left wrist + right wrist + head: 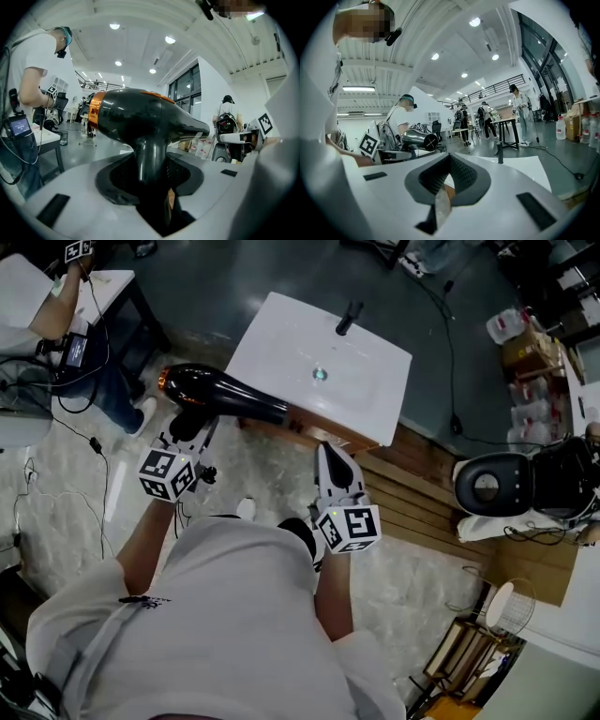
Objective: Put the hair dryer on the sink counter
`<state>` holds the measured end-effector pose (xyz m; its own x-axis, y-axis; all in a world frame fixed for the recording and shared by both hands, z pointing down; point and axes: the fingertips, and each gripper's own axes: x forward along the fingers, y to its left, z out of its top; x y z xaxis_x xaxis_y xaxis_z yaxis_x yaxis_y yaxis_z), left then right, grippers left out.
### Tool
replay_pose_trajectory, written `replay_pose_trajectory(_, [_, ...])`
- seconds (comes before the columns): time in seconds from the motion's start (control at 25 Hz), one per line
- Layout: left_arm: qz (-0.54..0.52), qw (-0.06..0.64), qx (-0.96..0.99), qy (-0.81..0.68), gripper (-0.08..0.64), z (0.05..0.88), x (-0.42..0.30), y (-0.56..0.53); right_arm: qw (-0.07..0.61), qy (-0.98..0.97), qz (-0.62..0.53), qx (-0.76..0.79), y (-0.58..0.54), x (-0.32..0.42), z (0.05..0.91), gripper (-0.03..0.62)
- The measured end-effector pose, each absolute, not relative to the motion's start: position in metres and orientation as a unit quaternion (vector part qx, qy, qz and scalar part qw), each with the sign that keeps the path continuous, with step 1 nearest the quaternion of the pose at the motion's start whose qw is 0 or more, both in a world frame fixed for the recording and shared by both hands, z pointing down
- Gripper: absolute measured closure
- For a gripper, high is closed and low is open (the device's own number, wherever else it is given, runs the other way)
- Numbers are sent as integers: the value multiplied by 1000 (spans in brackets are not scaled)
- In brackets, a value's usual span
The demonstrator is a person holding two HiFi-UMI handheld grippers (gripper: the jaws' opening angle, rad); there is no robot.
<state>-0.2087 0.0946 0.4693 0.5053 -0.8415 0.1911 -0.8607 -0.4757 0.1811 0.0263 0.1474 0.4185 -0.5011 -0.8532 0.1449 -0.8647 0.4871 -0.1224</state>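
Note:
A black hair dryer (225,395) with an orange ring at its rear hangs in the air just left of the white sink counter (281,343). My left gripper (192,432) is shut on its handle from below. In the left gripper view the hair dryer (140,117) fills the middle, its handle pinched between the jaws of the left gripper (150,173). My right gripper (330,454) is at the counter's front edge, shut and empty. From the right gripper (449,159) I see the hair dryer (419,139) to the left and the sink counter (525,168) ahead.
A black faucet (349,317) stands at the counter's far edge, with the drain (320,374) mid-basin. A wooden platform (422,502) lies right of the counter, beside a black and white machine (497,484). A person (84,343) sits at a table far left. Cables cross the floor.

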Motion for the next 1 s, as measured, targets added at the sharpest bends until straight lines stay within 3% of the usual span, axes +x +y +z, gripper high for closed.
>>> replay_pose_trajectory(1.0, [47, 132, 842, -521, 391, 480, -236, 79, 40, -879, 106, 462, 116, -3, 437, 584])
